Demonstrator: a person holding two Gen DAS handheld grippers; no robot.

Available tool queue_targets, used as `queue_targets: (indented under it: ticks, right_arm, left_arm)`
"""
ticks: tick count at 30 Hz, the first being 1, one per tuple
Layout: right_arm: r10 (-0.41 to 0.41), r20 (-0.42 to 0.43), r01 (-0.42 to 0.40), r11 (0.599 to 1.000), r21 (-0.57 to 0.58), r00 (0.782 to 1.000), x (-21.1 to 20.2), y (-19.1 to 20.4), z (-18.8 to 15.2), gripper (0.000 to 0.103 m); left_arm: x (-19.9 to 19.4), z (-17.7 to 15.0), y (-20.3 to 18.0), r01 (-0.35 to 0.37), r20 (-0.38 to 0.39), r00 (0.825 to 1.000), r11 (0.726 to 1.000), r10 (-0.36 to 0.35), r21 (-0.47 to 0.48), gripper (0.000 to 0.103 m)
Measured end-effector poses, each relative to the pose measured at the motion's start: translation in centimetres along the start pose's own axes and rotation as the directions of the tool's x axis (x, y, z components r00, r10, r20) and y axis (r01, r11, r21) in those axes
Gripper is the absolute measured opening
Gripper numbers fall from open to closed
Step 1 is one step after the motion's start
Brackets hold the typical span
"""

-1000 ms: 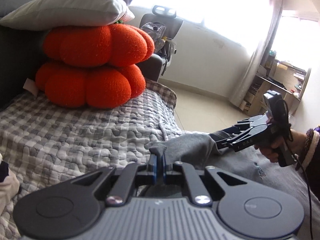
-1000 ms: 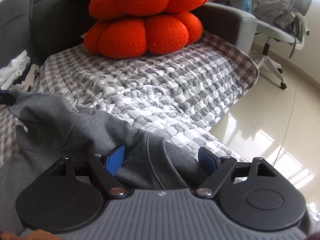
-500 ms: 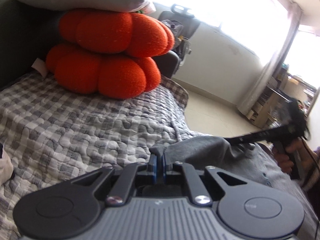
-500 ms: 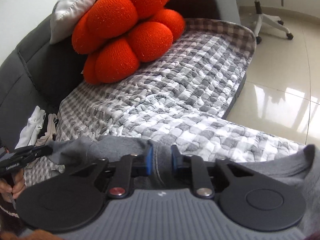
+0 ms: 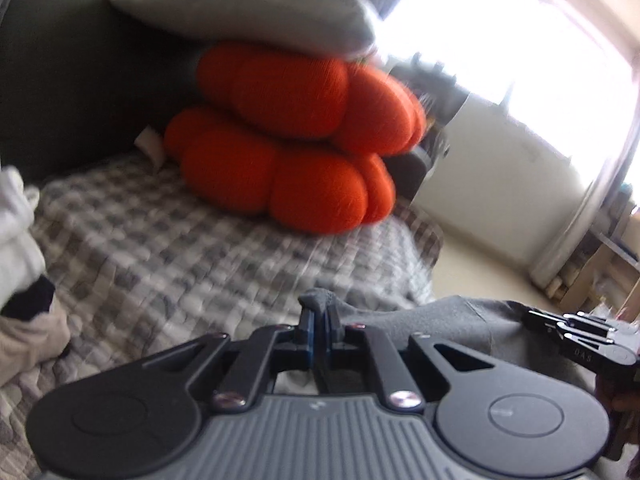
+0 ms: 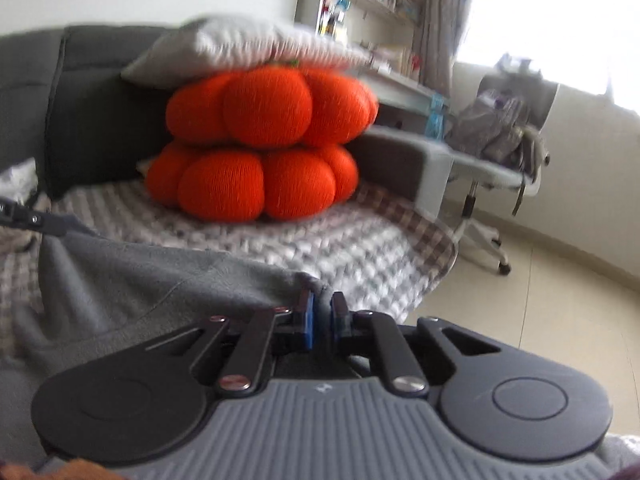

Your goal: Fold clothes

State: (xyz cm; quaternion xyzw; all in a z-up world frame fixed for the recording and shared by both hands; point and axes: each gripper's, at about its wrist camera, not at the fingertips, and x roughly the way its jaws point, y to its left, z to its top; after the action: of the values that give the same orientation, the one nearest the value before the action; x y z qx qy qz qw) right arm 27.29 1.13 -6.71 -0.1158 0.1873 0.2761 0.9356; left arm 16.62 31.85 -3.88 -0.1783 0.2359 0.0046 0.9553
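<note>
Moved: both grippers have lifted and swung since a second ago; the two views are blurred with motion, and the orange pumpkin cushions [image 6: 260, 148] now sit nearer the middle of the right wrist view.
Right gripper [image 6: 320, 318]: a second ago its blue pads stood wide around a fold; now they are pressed together on a pinch of the grey sweatshirt [image 6: 132, 276].
Left gripper [image 5: 318, 330]: clamped narrow on another bunch of the same cloth, as it was before.
Sweatshirt: strung between the two grippers over the checked quilt [image 5: 168, 248], its edge pulled fairly taut; the rest sags toward the quilt.
Meaning: with two points of the edge held, the garment looks ready to be spread flat or carried over into a fold; no fold shows yet.
Risk: each pinch is small, so a hard tug could pull the cloth free.
Nearby: pale clothes [image 5: 16, 220] lie at the left of the quilt, apart from the sweatshirt.
</note>
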Motion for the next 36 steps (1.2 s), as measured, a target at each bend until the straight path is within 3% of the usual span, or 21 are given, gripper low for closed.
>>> queue_targets:
  ticks: [1, 3, 5, 9, 14, 18, 21, 24, 25, 29, 33, 36]
  right_arm:
    - [0.001, -0.035, -0.001, 1.0, -0.004, 0.999, 0.5, 0.0, -0.1, 0.023]
    - [-0.013, -0.047, 0.013, 1.0, -0.003, 0.999, 0.7, -0.3, -0.1, 0.054]
    - [-0.009, -0.027, 0.01, 0.999, 0.034, 1.0, 0.2, -1.3, 0.2, 0.063]
    - [0.061, -0.017, -0.055, 0.97, 0.238, 0.998, 0.0, -4.8, 1.0, 0.063]
    - [0.141, -0.024, -0.107, 0.842, 0.529, 0.99, 1.6, -9.4, 1.2, 0.063]
    - [0.18, -0.083, -0.097, 0.803, 0.589, 0.98, 3.8, -9.5, 0.3, 0.063]
    - [0.226, -0.076, -0.136, 0.79, 0.598, 0.971, 4.3, -8.7, -0.2, 0.063]
    - [0.249, -0.088, -0.172, 0.843, 0.51, 0.964, 3.7, -6.4, -0.1, 0.063]
    - [0.24, -0.109, -0.167, 0.877, 0.45, 0.965, 3.5, -5.4, -0.1, 0.063]
    - [0.13, -0.154, -0.103, 0.98, 0.172, 0.979, 2.6, -1.0, -0.6, 0.063]
    - [0.114, -0.129, -0.108, 0.993, 0.052, 0.985, 1.1, 0.9, -0.7, 0.062]
    - [0.063, -0.091, -0.074, 0.99, -0.123, 0.994, -0.4, 3.3, -1.1, 0.062]
  left_arm:
    - [0.3, -0.2, 0.1, -0.008, -0.017, 1.0, 1.0, 0.008, -0.003, 0.006]
    - [1.0, -0.5, 0.4, -0.022, -0.05, 0.998, 1.0, 0.022, -0.011, 0.01]
    - [1.3, -0.7, 0.7, -0.031, -0.069, 0.997, 0.999, 0.029, -0.025, 0.011]
    - [1.4, -0.7, 1.5, -0.026, -0.075, 0.997, 0.997, 0.02, -0.07, 0.018]
    - [2.6, -1.3, 1.9, -0.017, -0.106, 0.994, 0.994, 0.006, -0.11, 0.022]
    - [2.8, -1.7, 1.5, -0.024, -0.106, 0.994, 0.994, 0.013, -0.104, 0.021]
    - [2.9, -1.6, 1.5, -0.025, -0.104, 0.994, 0.994, 0.015, -0.102, 0.021]
    - [3.0, -1.6, 1.6, -0.026, -0.104, 0.994, 0.994, 0.015, -0.102, 0.021]
    - [3.1, -1.7, 1.6, -0.026, -0.104, 0.994, 0.995, 0.016, -0.1, 0.021]
    - [3.1, -1.7, 1.5, -0.03, -0.102, 0.995, 0.995, 0.02, -0.093, 0.021]
    - [3.1, -1.7, 1.6, -0.031, -0.098, 0.995, 0.995, 0.021, -0.096, 0.019]
    - [3.2, -1.7, 1.8, -0.029, -0.098, 0.995, 0.994, 0.019, -0.107, 0.018]
